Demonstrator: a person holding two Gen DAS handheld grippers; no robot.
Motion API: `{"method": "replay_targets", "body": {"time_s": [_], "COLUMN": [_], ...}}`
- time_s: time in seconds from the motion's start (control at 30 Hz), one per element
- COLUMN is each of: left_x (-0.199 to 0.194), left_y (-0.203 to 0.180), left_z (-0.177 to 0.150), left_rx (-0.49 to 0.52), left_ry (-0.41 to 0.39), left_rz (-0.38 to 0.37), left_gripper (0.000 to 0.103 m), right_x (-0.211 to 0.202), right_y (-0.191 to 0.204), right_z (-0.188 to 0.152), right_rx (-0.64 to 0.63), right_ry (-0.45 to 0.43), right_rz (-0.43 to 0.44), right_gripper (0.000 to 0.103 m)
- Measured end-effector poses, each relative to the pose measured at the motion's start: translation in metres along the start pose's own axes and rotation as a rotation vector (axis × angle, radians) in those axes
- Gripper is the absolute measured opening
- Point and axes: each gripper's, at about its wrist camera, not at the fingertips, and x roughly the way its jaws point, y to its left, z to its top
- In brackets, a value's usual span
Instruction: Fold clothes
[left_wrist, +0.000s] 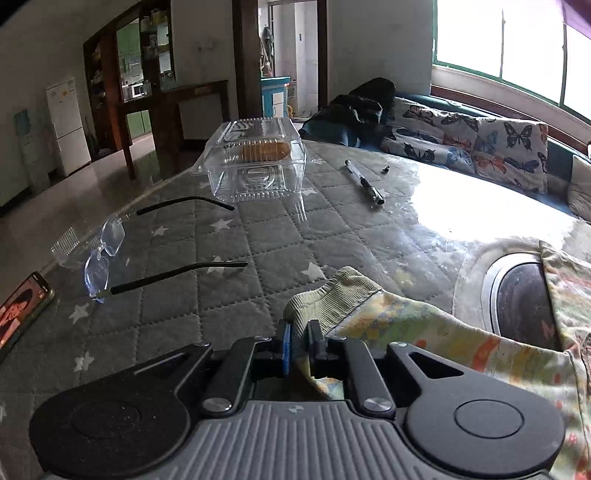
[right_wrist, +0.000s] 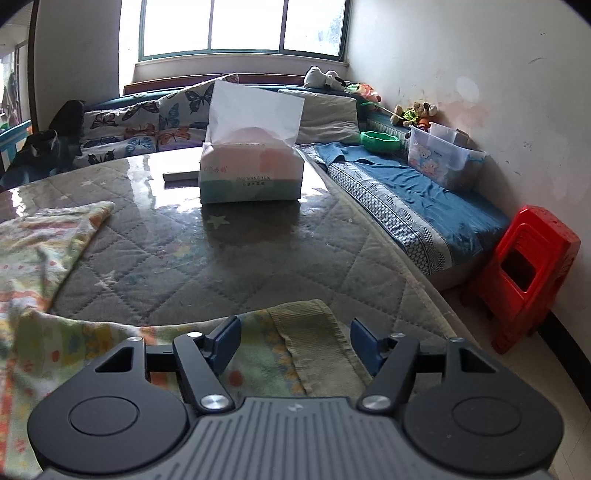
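Garment: small printed children's piece, pale green with orange and yellow motifs, ribbed cuffs (left_wrist: 332, 295). It lies spread on the counter (right_wrist: 258, 251), near edge, still loose and rumpled; no crisp fold visible. Judged early stage: grasp being set up, folds all left to do.

Left gripper (left_wrist: 299, 339): jaws clenched on the fabric just behind one ribbed cuff. Right gripper (right_wrist: 293, 345): jaws spread wide, straddling the other ribbed cuff (right_wrist: 310, 332), not yet pinching.

Beyond the garment: tissue pack (right_wrist: 251, 173), one sheet up; its print reads roughly "XIANG YUN", smaller characters not legible. Left of the garment: eyeglasses (left_wrist: 107, 251), and a phone (left_wrist: 22, 314) with a lit screen. Farther out: clear plastic clamshell box (left_wrist: 255, 166) holding something yellow, and a pen (left_wrist: 364, 182). No other readable writing.
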Motion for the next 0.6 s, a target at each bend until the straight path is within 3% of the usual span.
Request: {"method": "replay_targets", "body": {"time_s": [0.03,0.13,0.27,0.6], "left_x": [-0.002,-0.012,-0.037,-0.093], "left_y": [0.001,0.004,-0.007,-0.105], "left_z": [0.000,-0.001,-0.006,-0.043], "left_rx": [0.005,0.016,0.067,0.324], "left_ry": [-0.003,-0.014,-0.034,-0.022], "left_rz": [0.003,-0.006,-0.089,-0.476], "left_gripper": [0.020,0.020,0.020,0.019], "right_x": [-0.006,-0.025,-0.053,-0.097], "right_y": [0.002,0.013,0.038,0.133], "right_z": [0.000,0.001,0.002,0.001], "right_rx": [-0.009,-0.051,-0.120,-0.290], "right_ry": [-0.006,-0.026,-0.043,-0.042], "right_rz": [0.010,0.047,0.162,0.521], "right_gripper": [0.067,0.066,0.065,0.046]}}
